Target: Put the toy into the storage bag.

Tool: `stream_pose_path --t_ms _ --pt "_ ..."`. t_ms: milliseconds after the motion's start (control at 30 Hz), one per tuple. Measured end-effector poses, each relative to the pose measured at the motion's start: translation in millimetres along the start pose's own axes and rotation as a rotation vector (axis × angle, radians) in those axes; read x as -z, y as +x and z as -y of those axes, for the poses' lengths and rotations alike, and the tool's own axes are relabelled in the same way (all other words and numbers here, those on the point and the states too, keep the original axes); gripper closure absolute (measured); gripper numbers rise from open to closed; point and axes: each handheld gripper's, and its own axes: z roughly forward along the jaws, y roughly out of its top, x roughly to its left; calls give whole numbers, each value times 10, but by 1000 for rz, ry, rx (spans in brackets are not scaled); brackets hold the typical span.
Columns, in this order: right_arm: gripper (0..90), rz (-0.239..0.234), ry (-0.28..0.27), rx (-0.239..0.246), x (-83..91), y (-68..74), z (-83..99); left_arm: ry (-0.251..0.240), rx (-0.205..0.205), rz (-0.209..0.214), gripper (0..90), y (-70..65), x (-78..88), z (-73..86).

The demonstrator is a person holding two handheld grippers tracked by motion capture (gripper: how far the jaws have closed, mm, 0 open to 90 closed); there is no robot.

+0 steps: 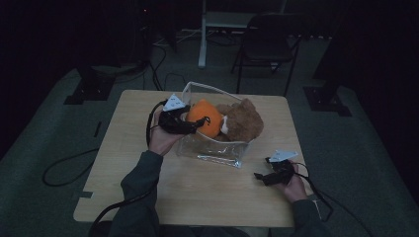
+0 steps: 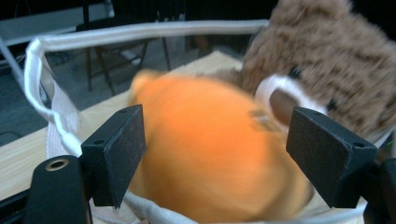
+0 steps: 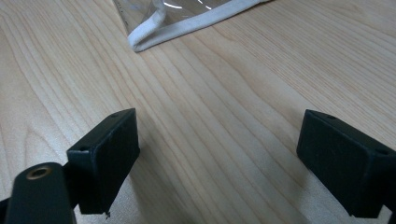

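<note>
Dim studio-like workroom (grey carpet, floor cables (image 1: 64, 173)), folding chair (image 1: 267, 44), stand bases (image 1: 326, 96).

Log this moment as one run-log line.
left hand-held gripper: open around orange plush | teddy bear in clear bag | right hand-held gripper: open

Orange plush (image 2: 210, 154) between open jaws, brown teddy (image 2: 327, 60) beside.

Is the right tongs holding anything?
No. In the right gripper view the right tongs stand open over the bare table, with nothing between them.
</note>
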Motion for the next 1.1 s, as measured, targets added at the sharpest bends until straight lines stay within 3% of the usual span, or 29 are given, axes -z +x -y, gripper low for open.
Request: stream_pose_path --t_ms 567,1100 --pt "123 -2 0 -3 0 2 0 -76 35 -77 208 142 263 -32" --pt "123 0 0 -1 0 1 0 -107 120 -137 208 399 550 246"
